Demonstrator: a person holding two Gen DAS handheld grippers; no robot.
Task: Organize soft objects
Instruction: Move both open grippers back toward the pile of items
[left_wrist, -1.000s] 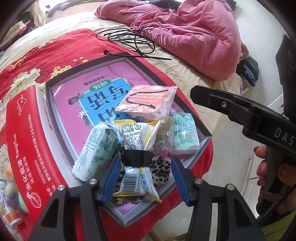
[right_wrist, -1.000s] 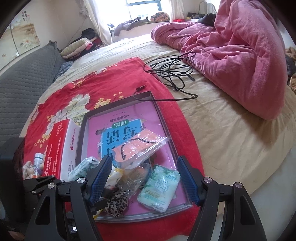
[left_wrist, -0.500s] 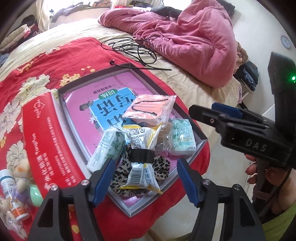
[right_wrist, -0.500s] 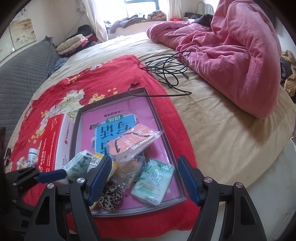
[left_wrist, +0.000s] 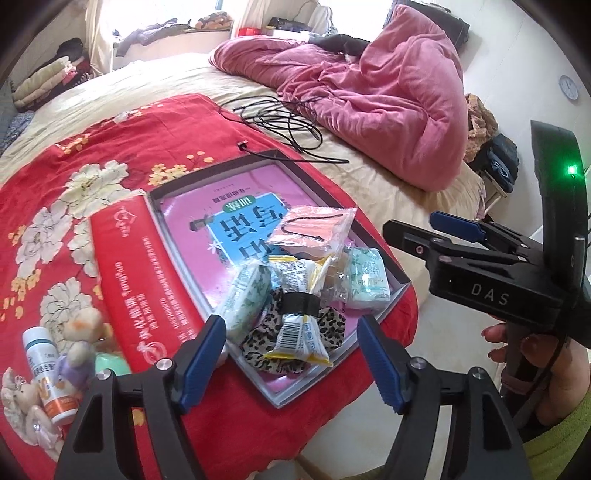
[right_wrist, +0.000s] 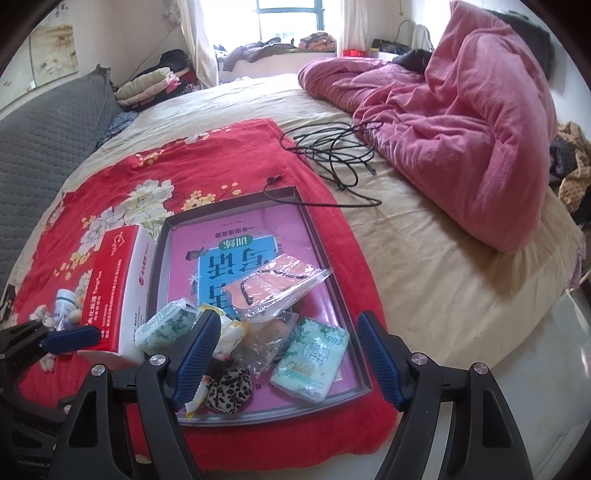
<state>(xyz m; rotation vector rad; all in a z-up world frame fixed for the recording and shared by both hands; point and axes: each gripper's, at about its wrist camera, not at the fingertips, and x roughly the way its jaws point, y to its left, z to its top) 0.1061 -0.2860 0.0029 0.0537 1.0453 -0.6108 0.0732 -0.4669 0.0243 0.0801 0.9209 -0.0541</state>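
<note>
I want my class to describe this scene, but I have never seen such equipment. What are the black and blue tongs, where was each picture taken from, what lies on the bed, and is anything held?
The tongs are hand-held grippers, one per hand, each with a camera looking along its two fingers. One picture comes from the left gripper, the other from the right gripper. The left view also shows the right gripper from the side, with the person's hand on it. On the red cloth sits a shallow box holding tissue packs, a snack packet, a leopard scrunchie and a clear bag. Both grippers are open and hold nothing; the left jaws have just been opening.
</note>
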